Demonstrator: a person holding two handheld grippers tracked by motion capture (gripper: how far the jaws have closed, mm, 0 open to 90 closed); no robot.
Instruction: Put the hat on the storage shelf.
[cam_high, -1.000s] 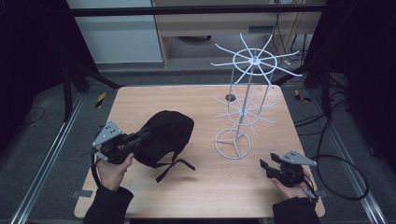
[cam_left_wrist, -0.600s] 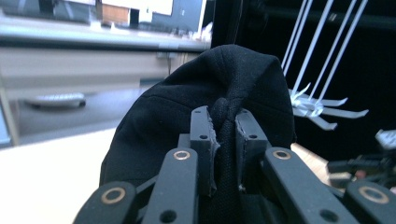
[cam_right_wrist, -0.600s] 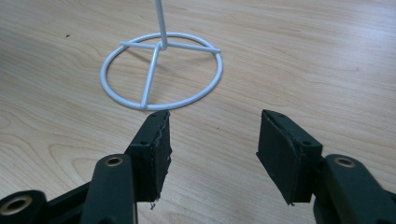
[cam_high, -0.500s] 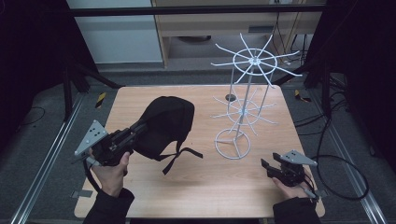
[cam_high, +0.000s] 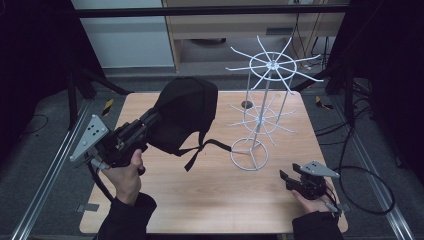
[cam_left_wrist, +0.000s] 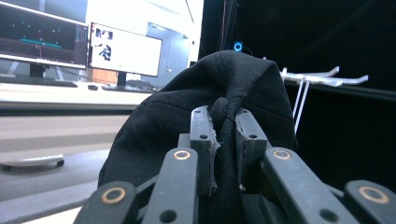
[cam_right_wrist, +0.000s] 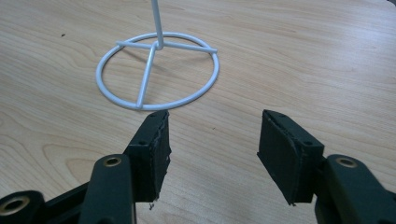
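A black cap (cam_high: 186, 112) hangs in the air over the left half of the table, its strap (cam_high: 206, 147) dangling below. My left gripper (cam_high: 150, 122) is shut on a fold of the cap's fabric (cam_left_wrist: 226, 135); in the left gripper view the cap (cam_left_wrist: 205, 98) rises beyond the jaws. A white wire rack (cam_high: 265, 95) with radiating prongs stands right of centre, to the cap's right. My right gripper (cam_high: 286, 179) rests low near the table's front right, open and holding nothing (cam_right_wrist: 212, 149); the rack's ring base (cam_right_wrist: 159, 70) lies just beyond it.
The wooden table (cam_high: 210, 200) has bare surface in front of the rack and along its near edge. A small dark hole (cam_high: 246, 104) sits at the back centre. Metal rails (cam_high: 45, 180) run along both sides. Cables (cam_high: 360, 170) trail at the right.
My left gripper has lifted the cap off the table, raising it up and toward the back right, nearer the rack. The right gripper has stayed where it was.
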